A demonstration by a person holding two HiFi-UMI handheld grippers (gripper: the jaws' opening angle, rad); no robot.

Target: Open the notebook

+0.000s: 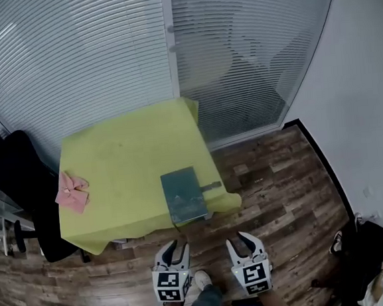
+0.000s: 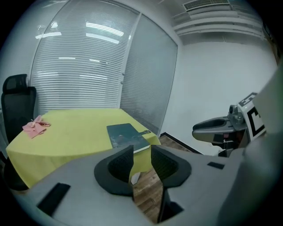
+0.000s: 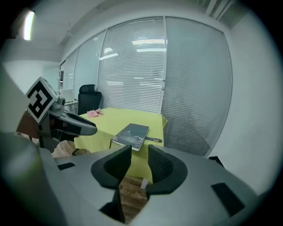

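Note:
A closed dark teal notebook (image 1: pixel 184 195) lies flat at the near right corner of the yellow-green table (image 1: pixel 112 156), and its strap (image 1: pixel 212 186) sticks out toward the table's right edge. Both grippers hover over the wooden floor, short of the table's front edge and apart from the book. My left gripper (image 1: pixel 175 245) is open with nothing between its jaws; in the left gripper view the notebook (image 2: pixel 127 137) lies just beyond the left gripper (image 2: pixel 142 152). My right gripper (image 1: pixel 242 238) is also open and empty, with the notebook (image 3: pixel 131 134) ahead of the right gripper (image 3: pixel 139 152).
A crumpled pink cloth (image 1: pixel 71 191) lies at the table's left edge. A black office chair (image 1: pixel 13 171) stands left of the table. Glass walls with blinds (image 1: pixel 102 50) rise behind it. A dark bag (image 1: pixel 366 243) sits on the floor at the right.

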